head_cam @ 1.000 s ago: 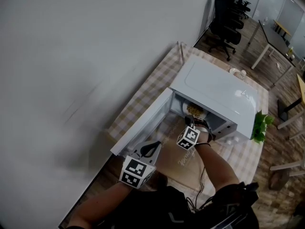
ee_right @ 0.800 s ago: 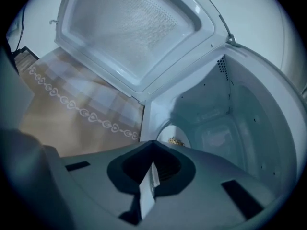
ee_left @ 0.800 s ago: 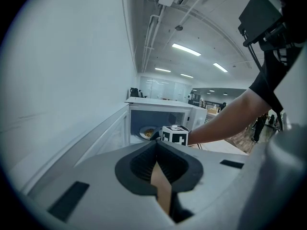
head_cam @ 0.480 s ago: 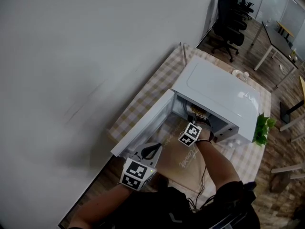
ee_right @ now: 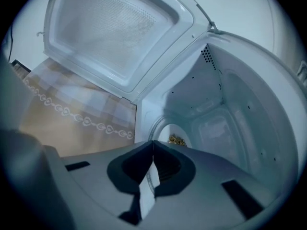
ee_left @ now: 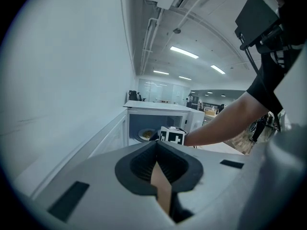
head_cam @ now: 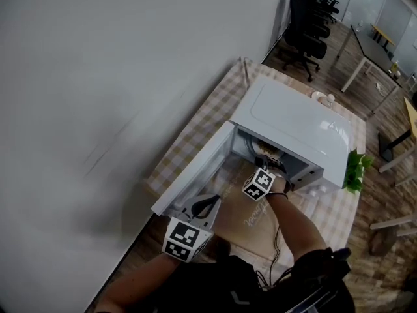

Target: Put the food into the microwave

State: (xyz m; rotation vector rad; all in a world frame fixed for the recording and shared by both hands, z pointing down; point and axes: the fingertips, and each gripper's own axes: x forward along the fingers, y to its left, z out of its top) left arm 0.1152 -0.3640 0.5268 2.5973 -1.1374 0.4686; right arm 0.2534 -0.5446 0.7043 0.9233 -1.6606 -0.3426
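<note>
The white microwave (head_cam: 293,126) stands on the checked table with its door (head_cam: 195,175) swung open to the left. My right gripper (head_cam: 264,163) reaches into the cavity (ee_right: 230,109) and is shut on the rim of a white plate (ee_right: 163,127) carrying yellowish food (ee_right: 176,139). From the head view only a sliver of the plate (head_cam: 269,154) shows under the microwave's top. The left gripper view shows the plate (ee_left: 145,135) inside, behind the right gripper's marker cube (ee_left: 171,136). My left gripper (head_cam: 207,202) hangs shut and empty by the door's near corner.
A tan mat (head_cam: 251,220) lies on the tablecloth (head_cam: 208,119) before the microwave. A green plant (head_cam: 355,168) sits at the microwave's right. A small white object (head_cam: 322,98) lies behind it. The wall runs along the left; black office chairs (head_cam: 306,12) stand beyond the table.
My right gripper has pushed the plate deeper into the microwave, so less of the plate shows from above. The left gripper has stayed where it was.
</note>
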